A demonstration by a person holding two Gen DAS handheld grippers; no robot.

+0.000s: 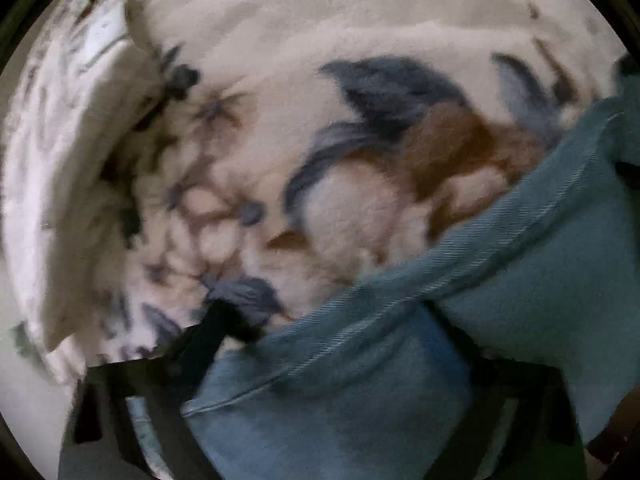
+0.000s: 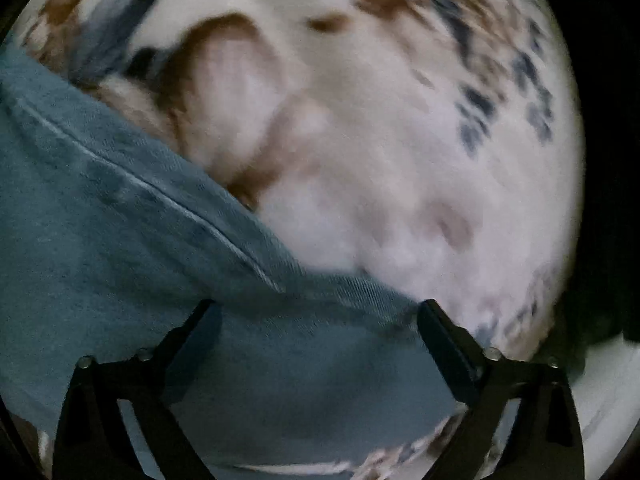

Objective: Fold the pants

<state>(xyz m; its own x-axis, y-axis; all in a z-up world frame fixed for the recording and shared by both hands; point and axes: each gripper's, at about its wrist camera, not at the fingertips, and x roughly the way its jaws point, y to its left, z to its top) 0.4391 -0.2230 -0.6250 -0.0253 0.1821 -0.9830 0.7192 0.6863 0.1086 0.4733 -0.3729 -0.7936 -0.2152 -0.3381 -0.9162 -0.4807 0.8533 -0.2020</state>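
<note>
Blue denim pants (image 1: 500, 280) lie on a white floral fleece blanket (image 1: 280, 60). In the left wrist view the denim fills the lower right, and my left gripper (image 1: 332, 312) is open with the cloth edge lying between its black fingers (image 1: 224, 320). In the right wrist view the pants (image 2: 120, 220) fill the left and bottom. My right gripper (image 2: 316, 308) is open, its fingers (image 2: 440, 332) spread wide with a fold of denim between them. Both views are blurred by motion.
The blanket (image 2: 400, 140) with blue and brown flower print covers the surface. A raised blanket fold or pillow edge (image 1: 80, 160) stands at the left in the left wrist view. A dark area (image 2: 600, 240) lies beyond the blanket's right edge.
</note>
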